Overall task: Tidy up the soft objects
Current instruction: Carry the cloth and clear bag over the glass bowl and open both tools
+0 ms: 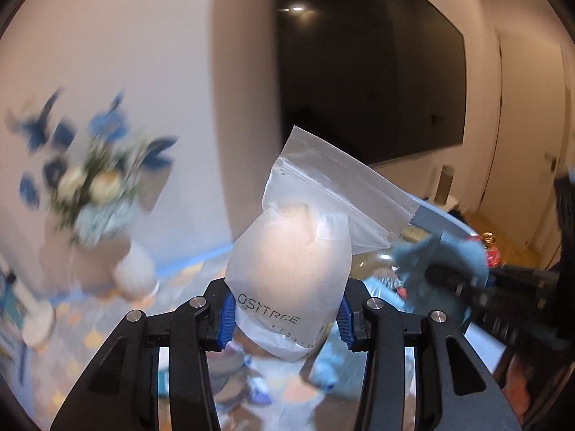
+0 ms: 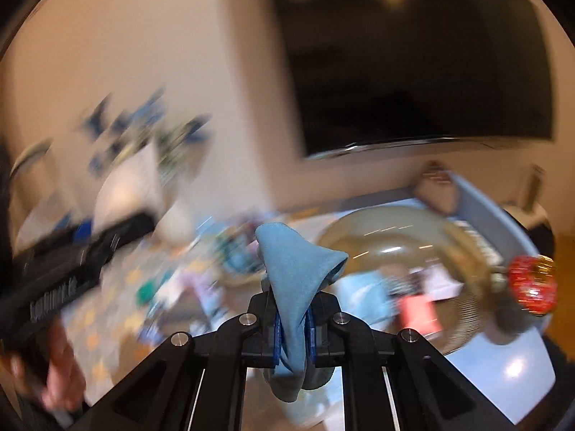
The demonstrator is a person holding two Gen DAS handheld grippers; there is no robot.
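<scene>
A frosted, translucent plastic zip bag [image 1: 294, 251] with a rounded peach-coloured soft lump inside stands upright between the blue pads of the left gripper [image 1: 285, 318]. The fingers are narrowed on its lower half and hold it clear of the table; the bag's film is smooth and slightly crinkled, printed with dark letters near the pads, and its flat zip strip slants up to the right. One such bag is held.

The right gripper [image 2: 293, 327] has its fingers closed tight on a single light blue cloth [image 2: 298, 273], a matte, fine-napped fabric pinched into a narrow fold. Above the pads it flares into a soft cone; below them a short tail hangs down. From the left wrist view the same cloth shows as a blurred blue bunch at the right, on the tip of the other black tool.

Below and behind lies a table with a patterned blue and orange cover [image 1: 90, 327], strewn with blurred small items that cannot be counted. To the right sits one large clear domed bowl [image 2: 395, 237] on a pale blue tray [image 2: 517, 366], with one shiny red ornament [image 2: 532, 289] at its edge. One white vase with blue and cream flowers [image 1: 93, 183] stands at the left. One dark wall screen [image 1: 359, 72] hangs on the cream wall. A hand [image 2: 61, 370] shows at the lower left of the right wrist view.
</scene>
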